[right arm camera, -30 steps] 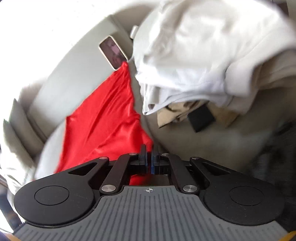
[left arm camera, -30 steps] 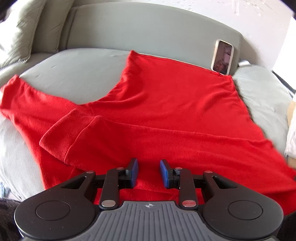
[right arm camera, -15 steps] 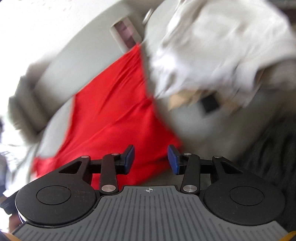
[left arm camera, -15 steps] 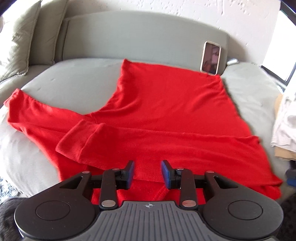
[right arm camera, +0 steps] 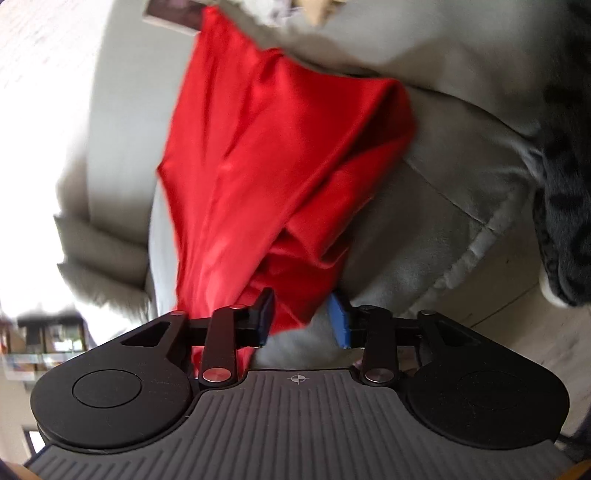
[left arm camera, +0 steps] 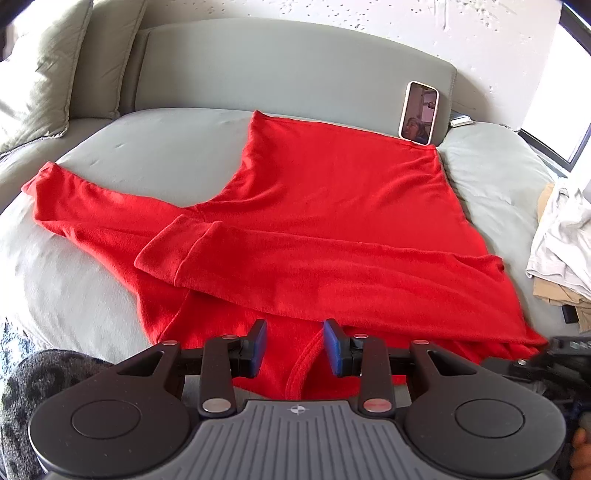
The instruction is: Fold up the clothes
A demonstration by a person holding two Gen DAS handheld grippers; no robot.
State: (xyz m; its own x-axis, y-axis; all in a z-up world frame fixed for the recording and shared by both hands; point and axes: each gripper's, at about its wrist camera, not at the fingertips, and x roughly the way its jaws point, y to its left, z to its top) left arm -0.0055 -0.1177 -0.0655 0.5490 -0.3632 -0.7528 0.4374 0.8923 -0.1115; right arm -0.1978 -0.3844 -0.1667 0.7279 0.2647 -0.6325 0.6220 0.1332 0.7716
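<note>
A red sweater (left arm camera: 332,206) lay spread flat across a grey sofa (left arm camera: 155,147), one sleeve folded over its body. The left gripper (left arm camera: 294,347) hovered above the near hem, fingers spread and empty. The right gripper (right arm camera: 303,317), also spread, held nothing beside the sweater's corner.

Red garment (left arm camera: 332,206) on grey sofa (left arm camera: 155,147)

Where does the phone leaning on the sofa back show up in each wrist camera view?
Left wrist: the phone stands upper right, at the red garment's far corner.
Right wrist: a blurred sliver of the phone at the top edge, left of centre.
Shared landmark: the red garment whose far corner meets it.
</note>
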